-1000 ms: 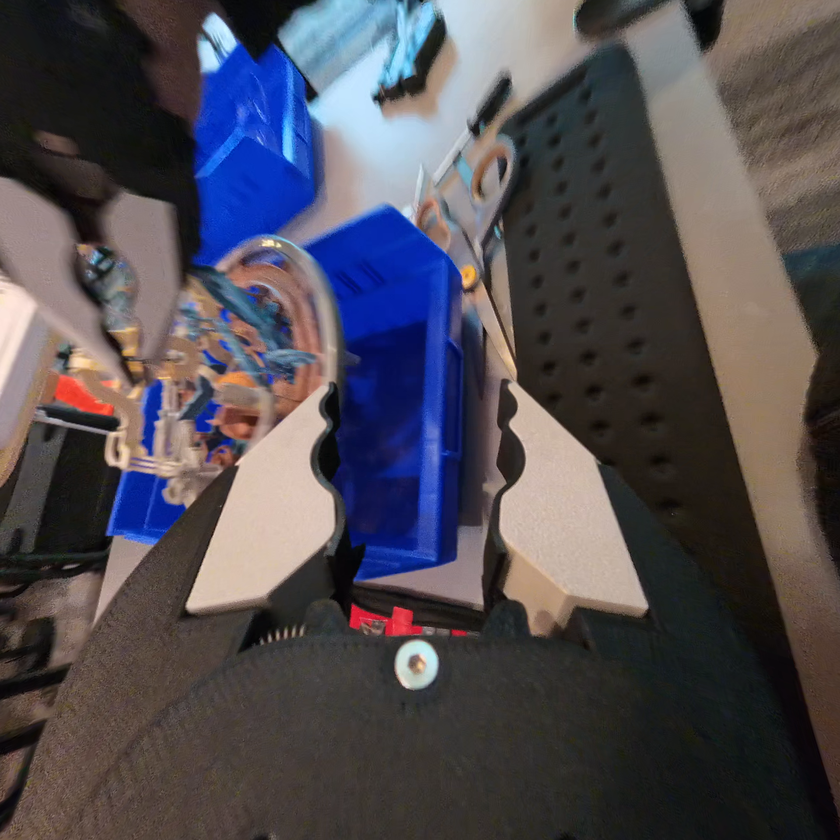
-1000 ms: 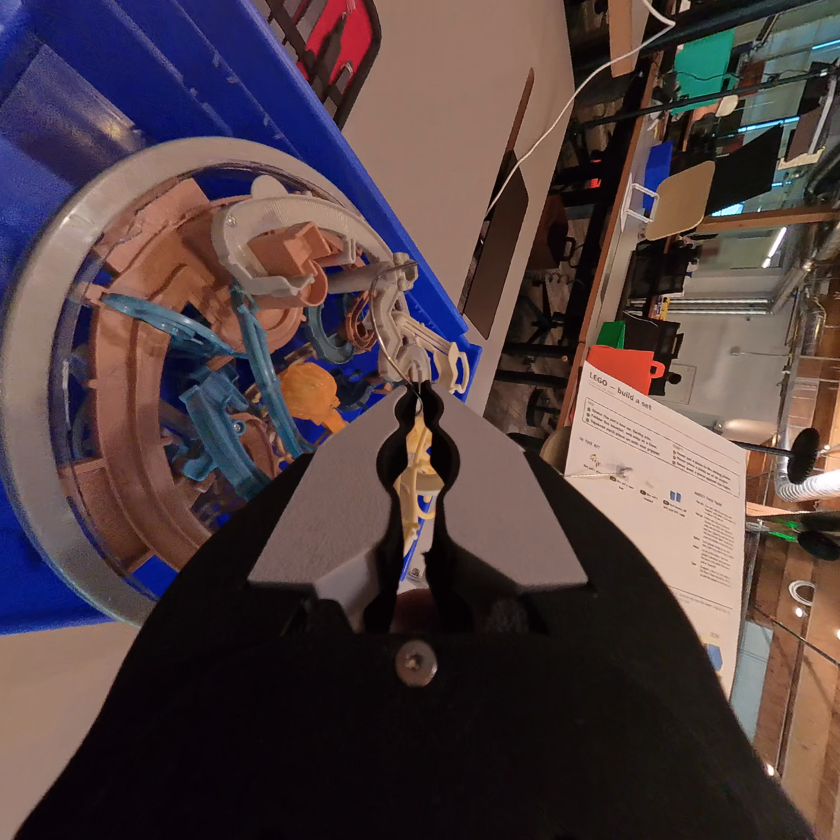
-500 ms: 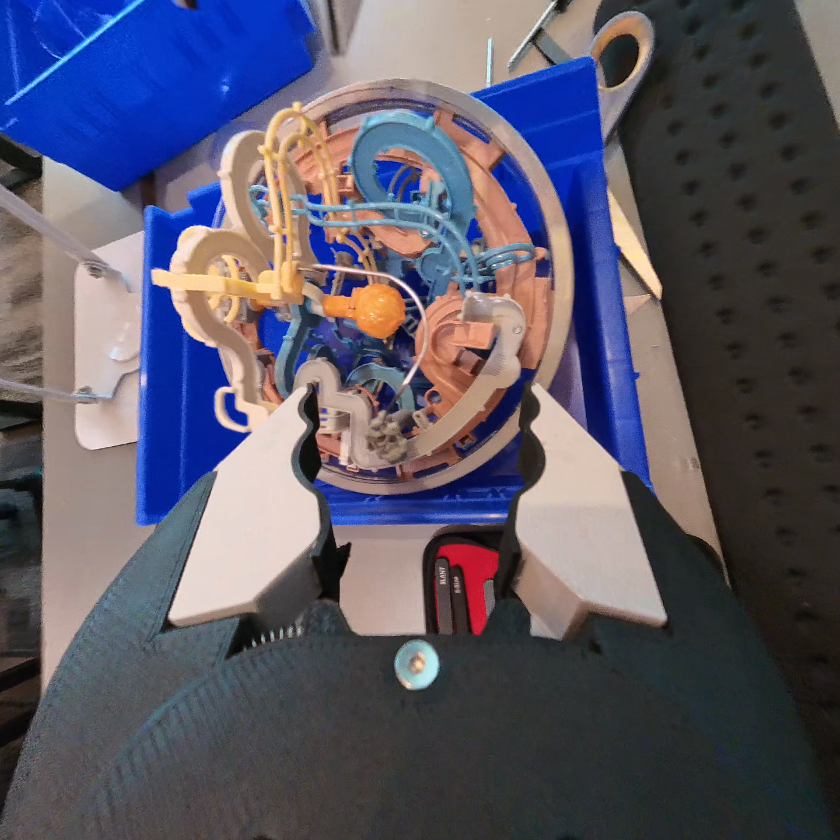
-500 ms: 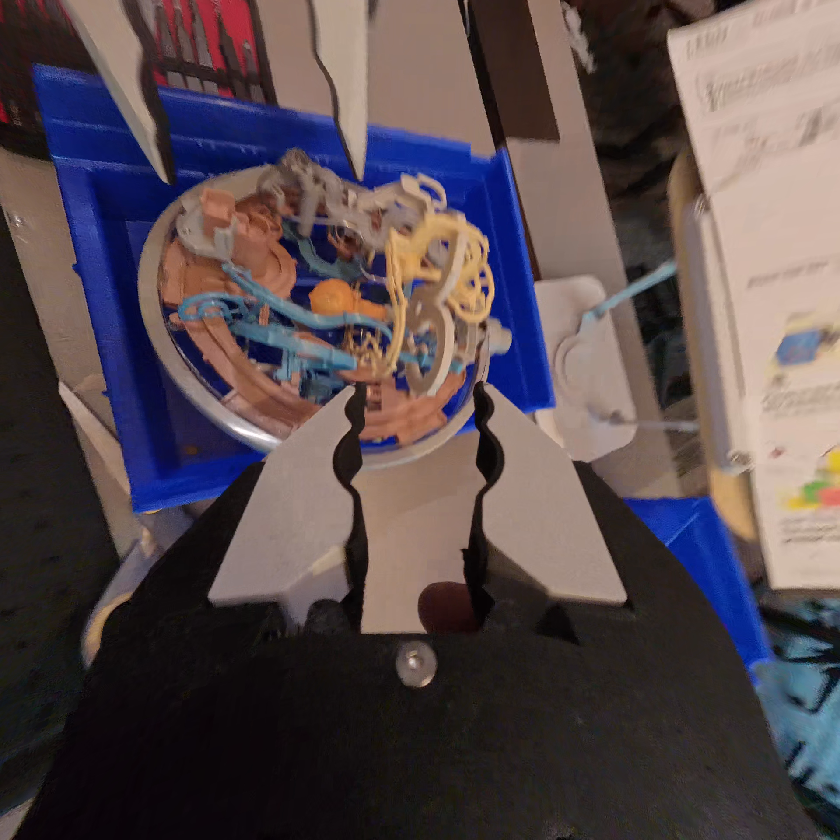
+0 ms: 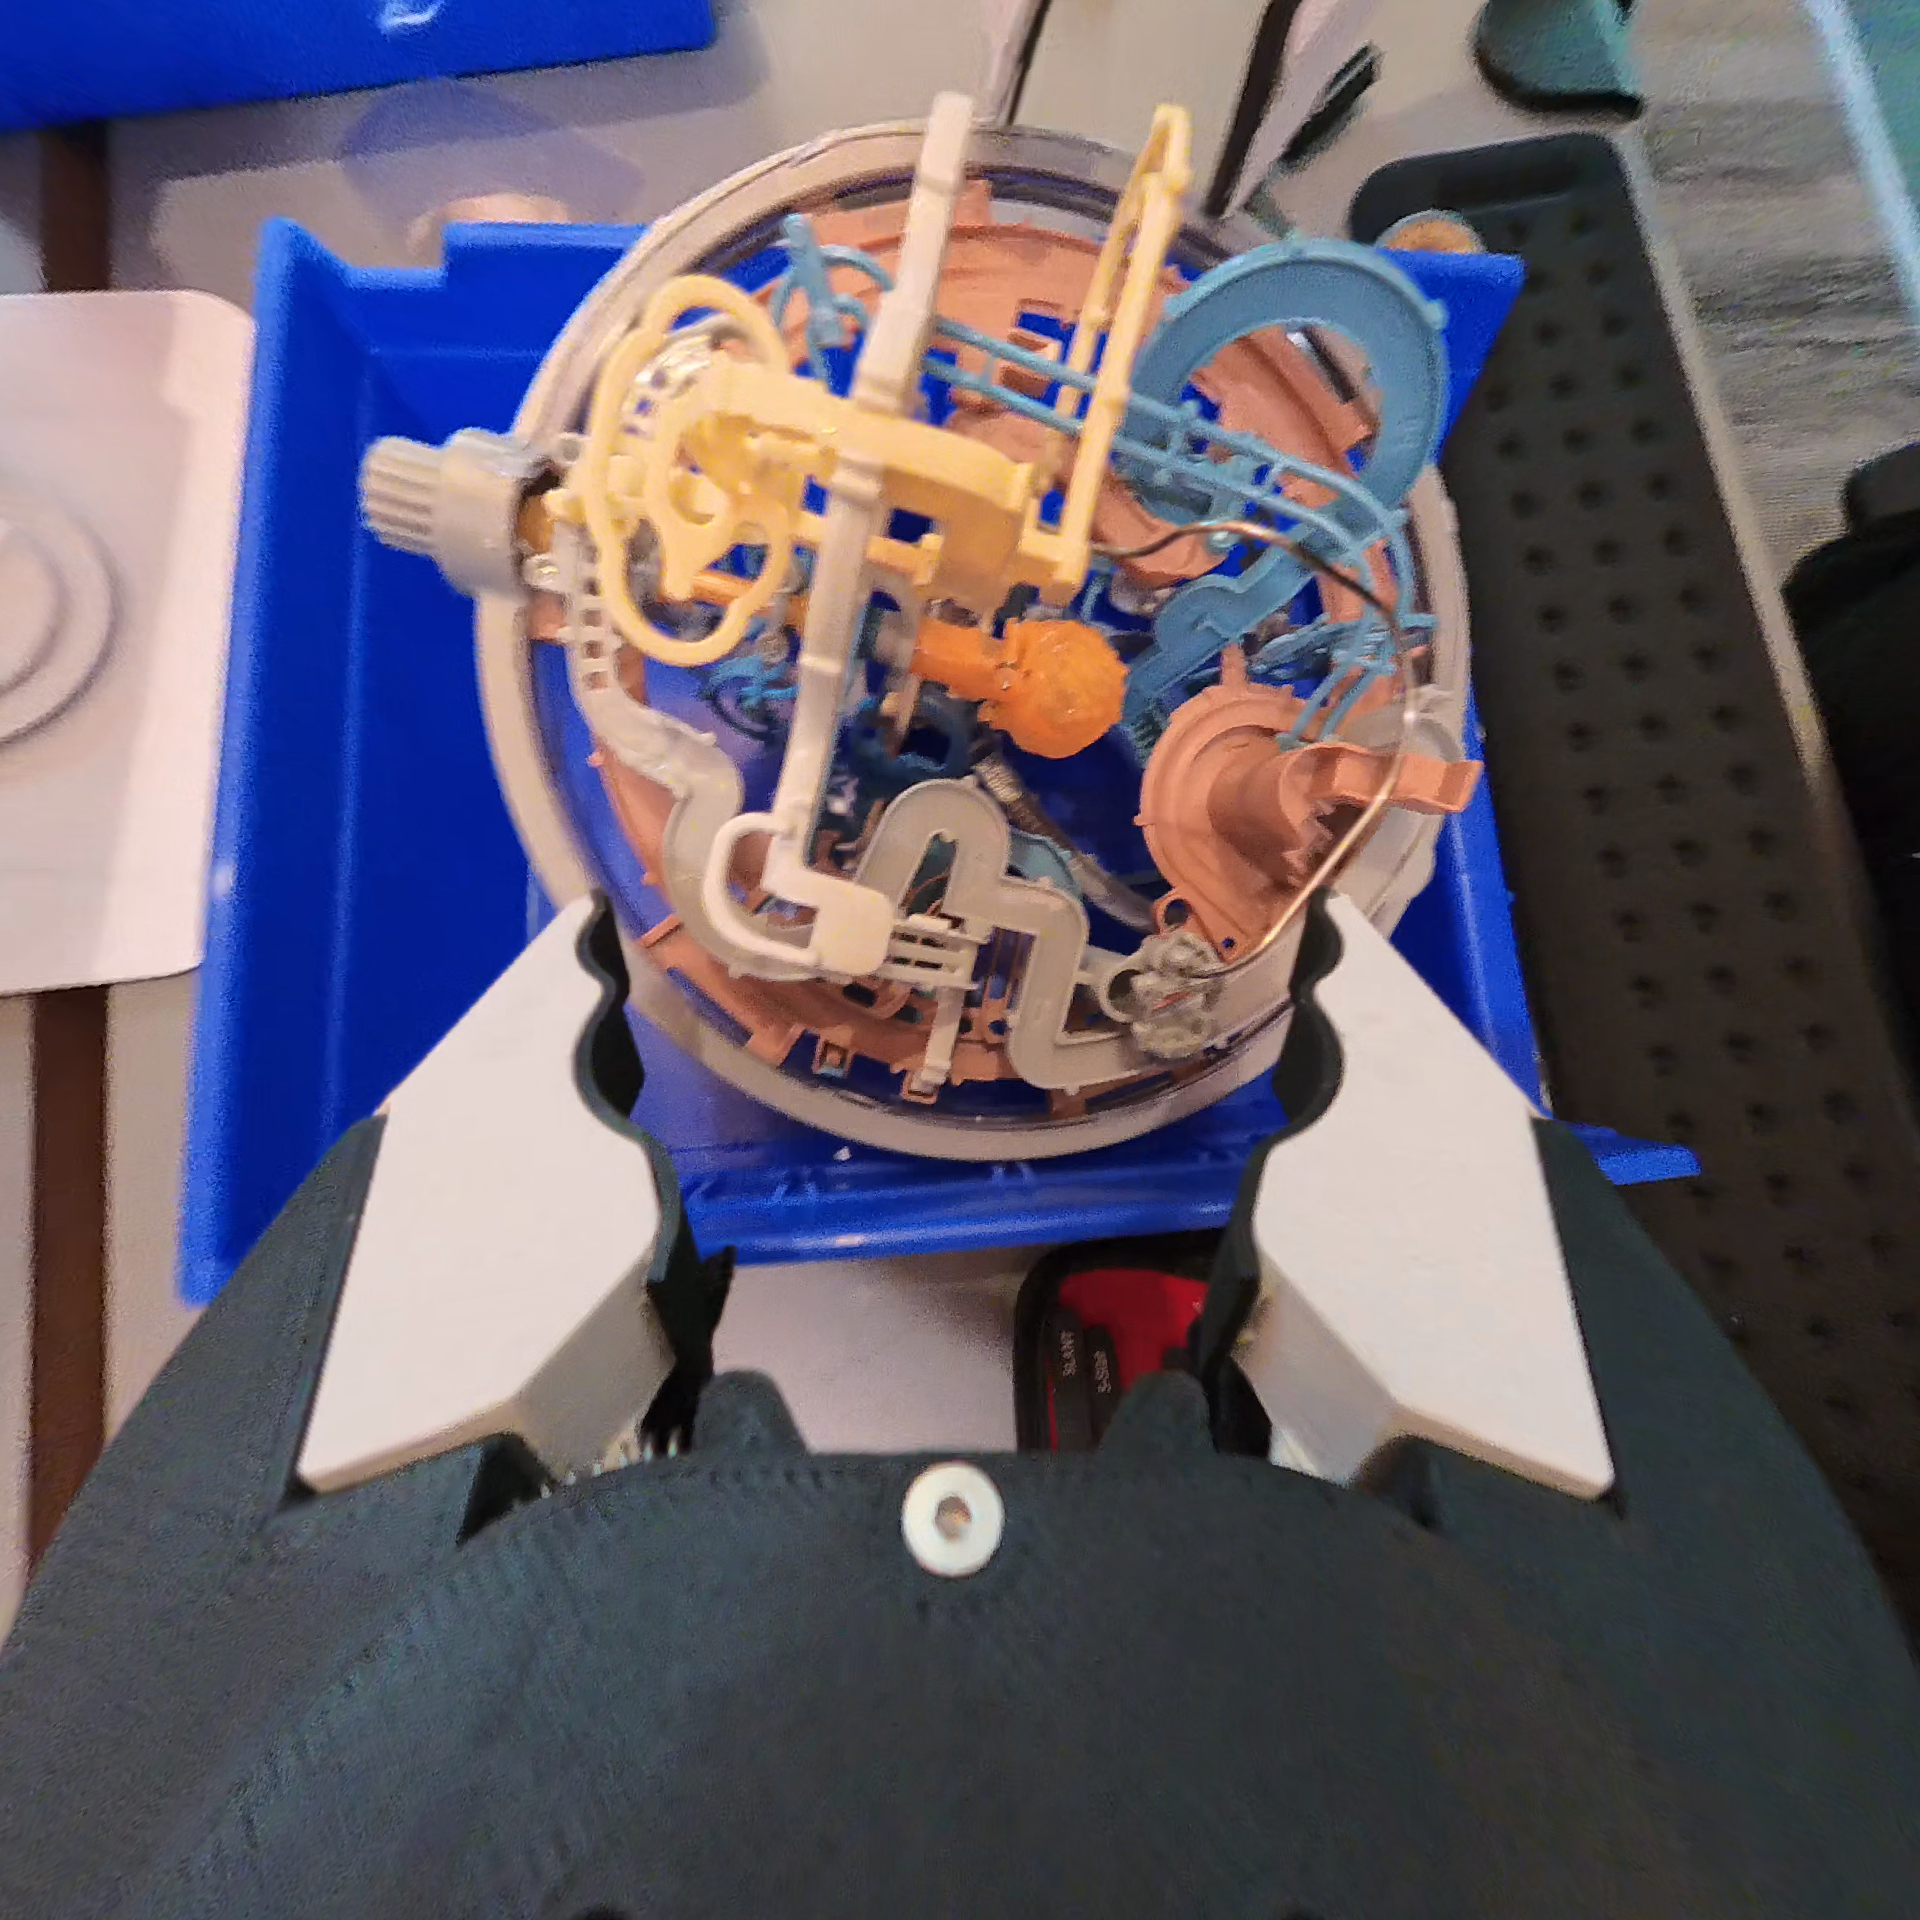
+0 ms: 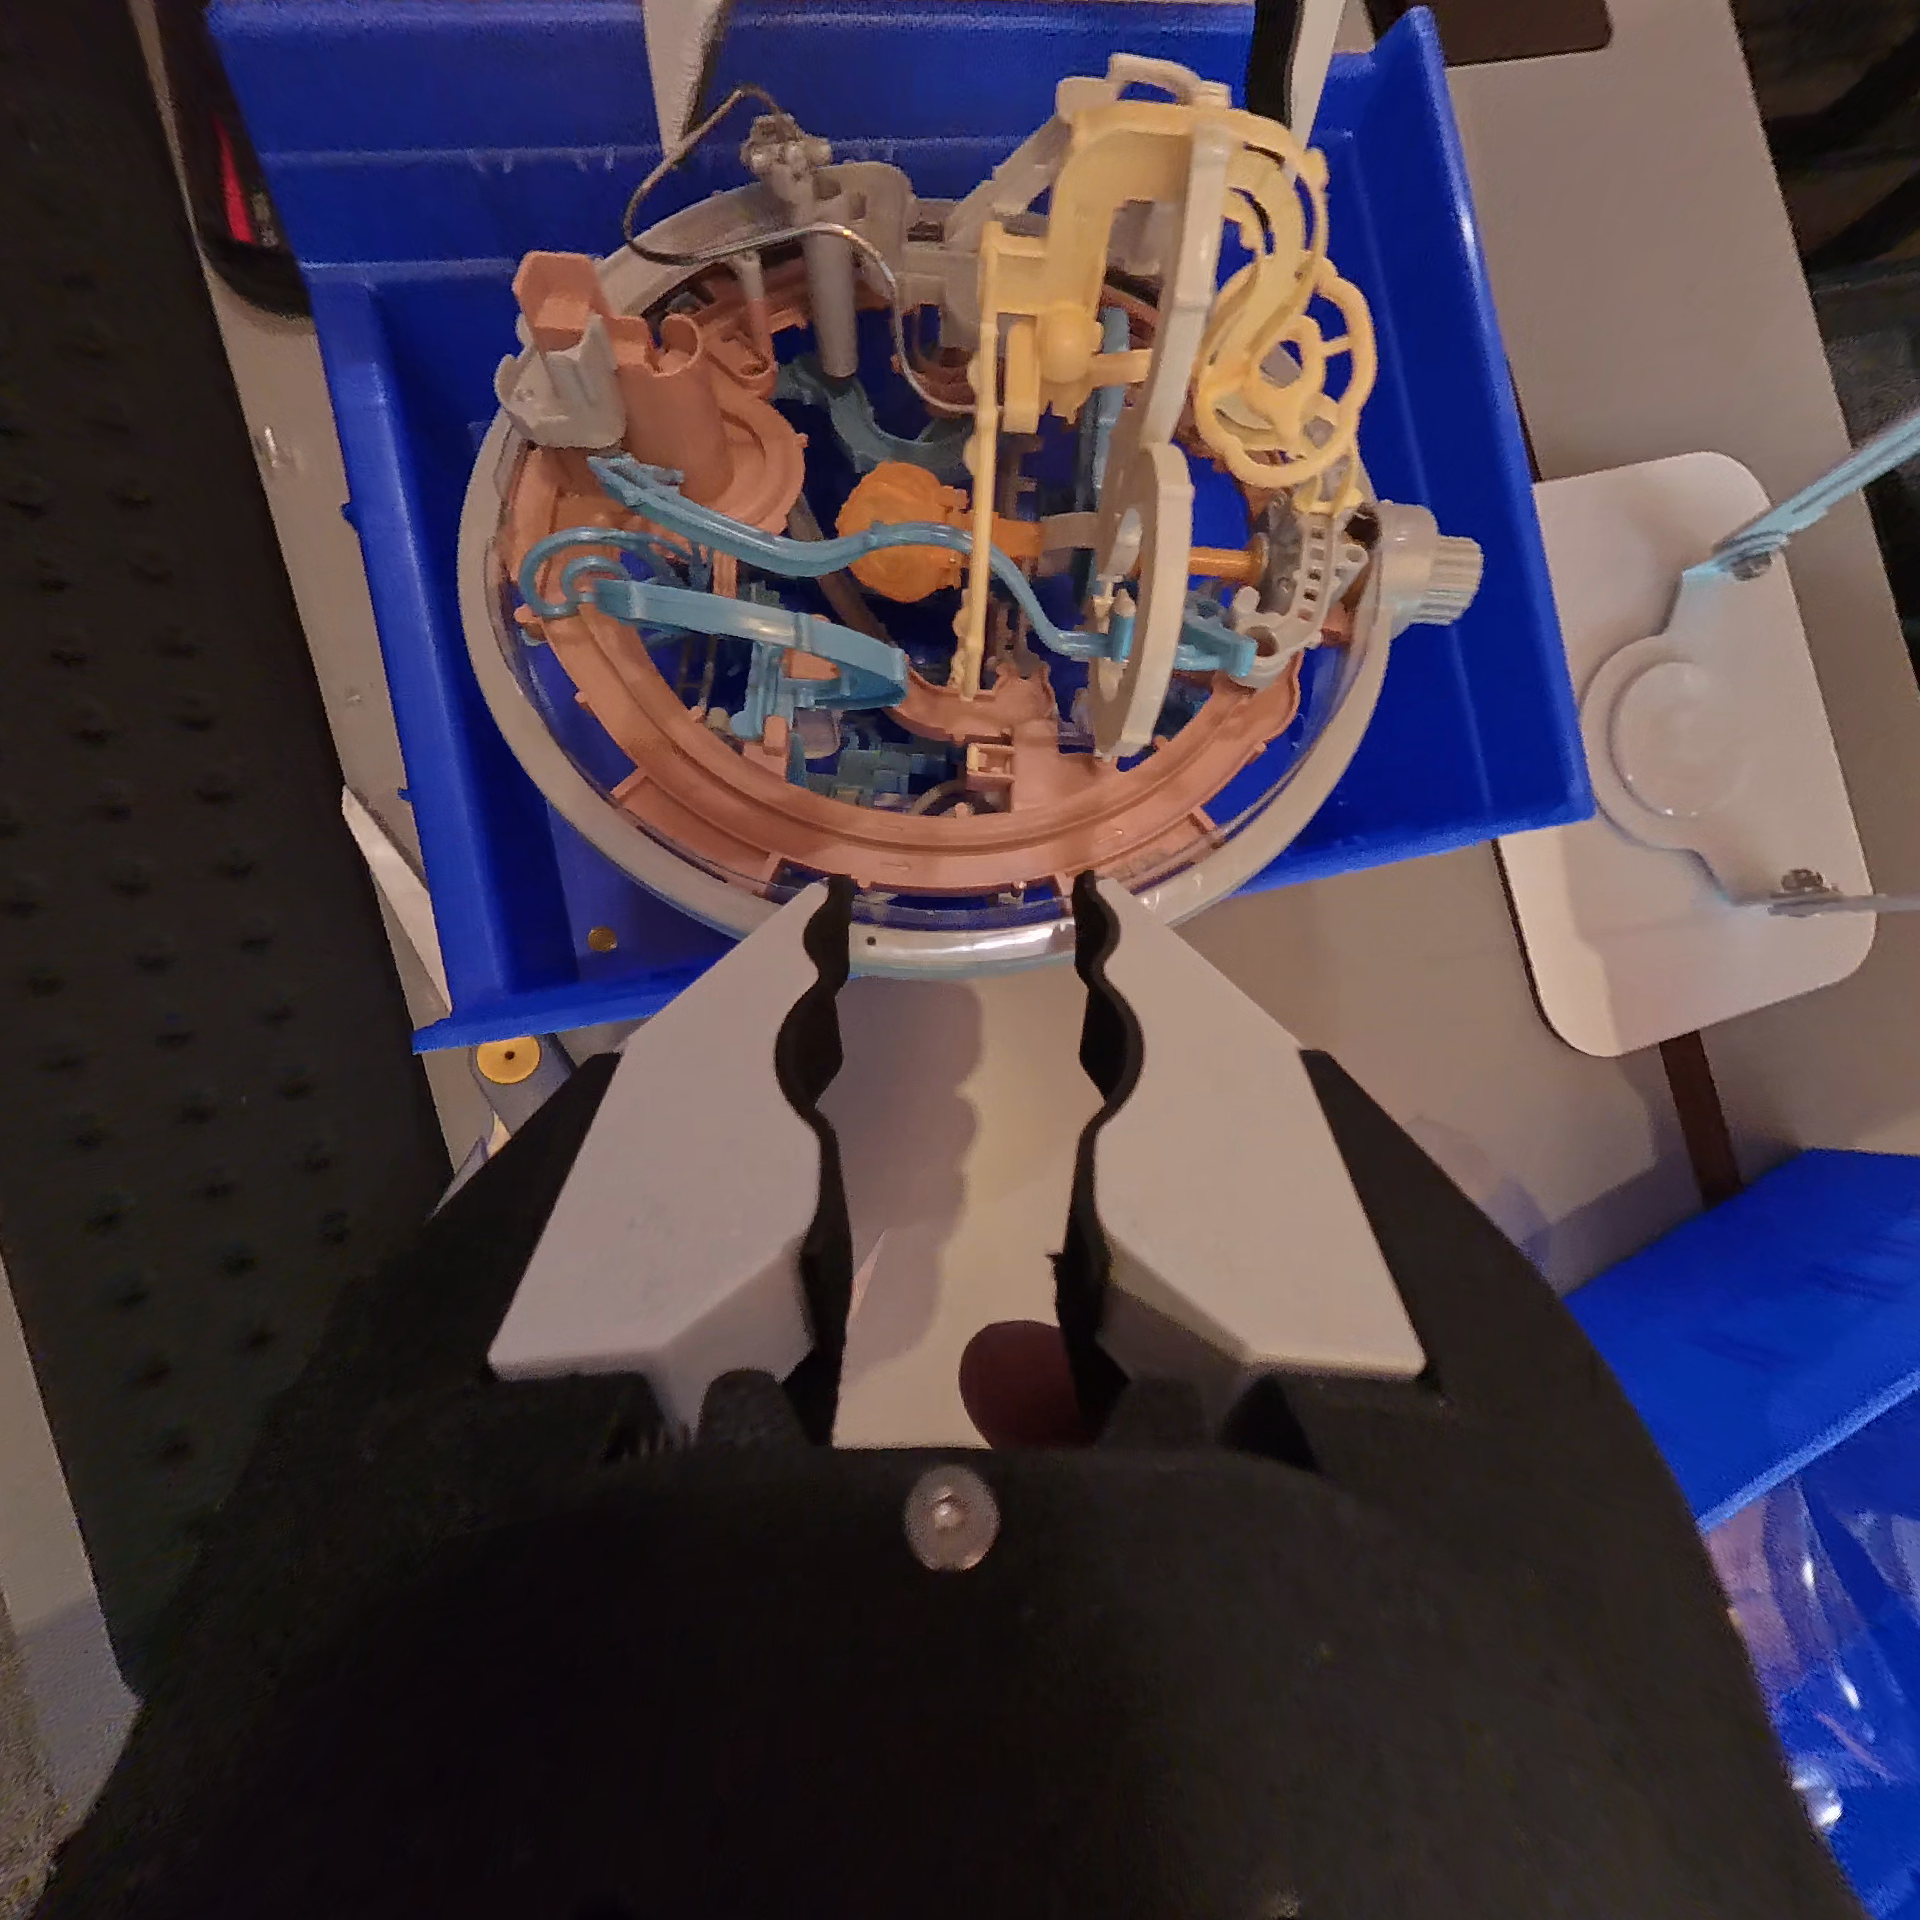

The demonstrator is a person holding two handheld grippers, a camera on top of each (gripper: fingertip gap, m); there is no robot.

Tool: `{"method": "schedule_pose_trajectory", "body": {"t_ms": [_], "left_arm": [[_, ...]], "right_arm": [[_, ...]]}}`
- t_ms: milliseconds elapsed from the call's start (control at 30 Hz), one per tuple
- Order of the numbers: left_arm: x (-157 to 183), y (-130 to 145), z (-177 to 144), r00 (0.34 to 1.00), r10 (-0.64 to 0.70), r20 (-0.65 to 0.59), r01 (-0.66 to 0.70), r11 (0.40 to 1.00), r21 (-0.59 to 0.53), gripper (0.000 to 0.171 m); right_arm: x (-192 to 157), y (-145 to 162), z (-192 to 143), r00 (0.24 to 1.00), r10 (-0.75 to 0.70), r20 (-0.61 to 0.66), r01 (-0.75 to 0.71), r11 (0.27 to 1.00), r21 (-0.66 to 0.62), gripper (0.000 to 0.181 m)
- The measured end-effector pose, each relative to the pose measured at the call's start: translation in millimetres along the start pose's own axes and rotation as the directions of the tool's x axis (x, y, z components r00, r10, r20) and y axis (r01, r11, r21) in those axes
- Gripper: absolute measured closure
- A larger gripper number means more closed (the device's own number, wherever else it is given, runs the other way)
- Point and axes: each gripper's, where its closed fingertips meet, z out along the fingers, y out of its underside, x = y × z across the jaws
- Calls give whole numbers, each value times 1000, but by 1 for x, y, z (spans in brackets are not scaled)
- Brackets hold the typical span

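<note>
Both tools, left tool (image 5: 956, 997) and right tool (image 6: 956, 935), now spread wide with nothing in them, since my right one let go of the cream piece; maze ball (image 5: 966, 644) sits in blue bin (image 5: 312, 727) on desk (image 6: 1299, 1039).

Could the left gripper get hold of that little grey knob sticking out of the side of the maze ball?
Probably yes. The left gripper is open and empty, right by the maze ball. The grey knob juts out over the blue bin with nothing covering it, though the bin wall leaves little room beside it.
</note>
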Motion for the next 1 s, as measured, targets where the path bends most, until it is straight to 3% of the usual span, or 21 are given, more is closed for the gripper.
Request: {"method": "schedule_pose_trajectory", "body": {"t_ms": [67,200,267,300,333,367,433,633,700,833,867,933,1000], "left_arm": [[6,6,10,999,-21,-48,19,999,-31,47],[6,8,16,1000,9,-14,-10,998,-65,41],[7,9,15,1000,-7,-2,7,998,-66,41],[8,10,15,1000,-6,1,6,997,-73,42],[11,11,14,1000,-7,5,8,996,-85,43],[13,11,13,1000,-21,9,22,995,-97,43],[20,16,10,999,-33,4,33,991,-130,48],[23,27,7,999,0,50,10,980,-199,60],[26,30,8,999,-7,35,14,977,-212,58],[25,35,9,999,-7,43,17,974,-225,54],[25,35,9,999,1,44,9,974,-225,54],[29,36,10,1000,-7,27,13,969,-245,54],[46,25,10,997,-38,-72,23,981,-194,51]], "right_arm": [[-4,-1,3,999,-21,44,22,999,-26,145],[-23,0,15,976,-32,217,57,992,-112,146],[-21,0,16,972,-40,231,75,986,-147,149],[-17,0,17,974,-45,221,79,986,-149,151],[-12,0,18,977,-60,202,91,985,-147,174],[-14,-1,16,974,-66,219,98,985,-142,169],[-7,-3,11,985,-93,149,114,983,-143,144],[14,-11,12,995,-102,13,102,991,-91,137],[13,-7,18,995,-96,36,99,989,-106,131],[7,-9,25,990,-74,116,88,989,-123,153],[15,-10,29,993,-95,64,102,988,-118,165],[26,-11,39,989,-145,4,144,980,-137,161],[19,-9,50,989,-124,81,136,975,-176,161]]}}
